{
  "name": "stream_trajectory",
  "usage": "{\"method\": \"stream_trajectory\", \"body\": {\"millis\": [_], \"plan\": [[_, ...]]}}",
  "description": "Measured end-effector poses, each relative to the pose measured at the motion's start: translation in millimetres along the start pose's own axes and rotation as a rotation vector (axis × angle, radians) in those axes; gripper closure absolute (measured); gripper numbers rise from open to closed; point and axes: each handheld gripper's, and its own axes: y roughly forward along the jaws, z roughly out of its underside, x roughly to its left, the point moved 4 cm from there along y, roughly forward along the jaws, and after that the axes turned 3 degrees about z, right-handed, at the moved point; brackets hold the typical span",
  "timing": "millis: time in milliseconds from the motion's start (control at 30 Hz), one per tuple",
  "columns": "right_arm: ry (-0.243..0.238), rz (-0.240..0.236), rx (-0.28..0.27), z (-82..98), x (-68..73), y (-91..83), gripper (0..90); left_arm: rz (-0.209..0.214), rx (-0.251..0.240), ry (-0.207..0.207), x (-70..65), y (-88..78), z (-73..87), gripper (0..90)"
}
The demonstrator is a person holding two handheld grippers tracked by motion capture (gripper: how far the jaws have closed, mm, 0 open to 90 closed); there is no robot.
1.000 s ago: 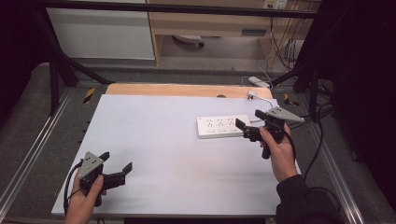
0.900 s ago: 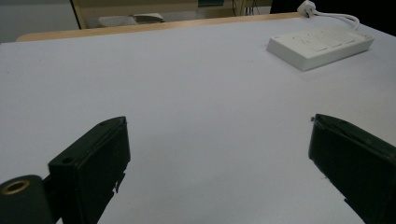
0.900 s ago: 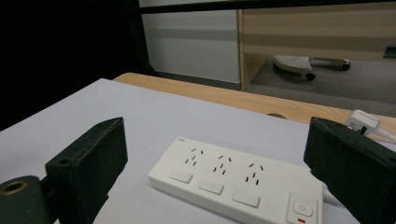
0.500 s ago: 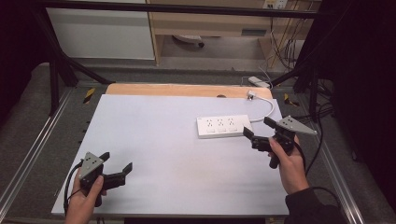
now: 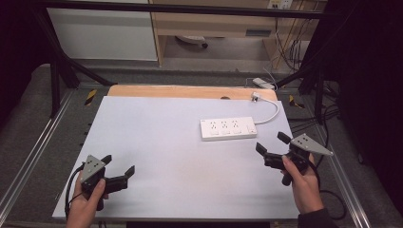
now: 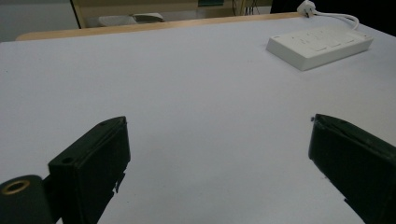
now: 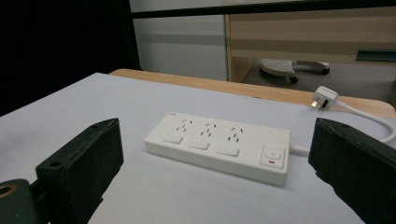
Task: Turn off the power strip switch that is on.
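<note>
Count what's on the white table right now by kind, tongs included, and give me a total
Power strip: 1, white, with its cord and plug
Tongs: 2, both open, left tongs and right tongs
Total: 3

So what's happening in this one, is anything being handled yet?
Nothing is held yet. A person holds a gripper in each hand over a white table. The right gripper is open and faces a white power strip that lies flat near the table's far right, with its plug unplugged by the wooden edge. The left gripper is open near the front left corner, well away from the strip.
</note>
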Motion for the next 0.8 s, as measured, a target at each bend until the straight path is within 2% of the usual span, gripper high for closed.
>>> {"method": "stream_trajectory", "body": {"millis": [267, 467, 700, 800], "plan": [[-0.02, 0.01, 0.004, 31.1, 1.5, -5.7, 3.3, 0.002, 0.002, 0.003, -0.8, -0.3, 0.0, 5.2], [-0.014, 0.005, 0.079, 66.7, 6.4, 4.4, 3.0, 0.005, 0.0, 0.0, -2.1, -0.5, 0.2, 5.3], [-0.054, -0.026, 0.185, 85.9, 18.5, 20.6, 3.1, 0.007, -0.002, 0.003, -2.6, -1.8, -0.4, 5.2], [-0.066, -0.021, 0.221, 90.0, 20.7, 26.3, 3.2, 0.006, -0.002, 0.007, -2.6, -1.3, -0.5, 5.2]]}}
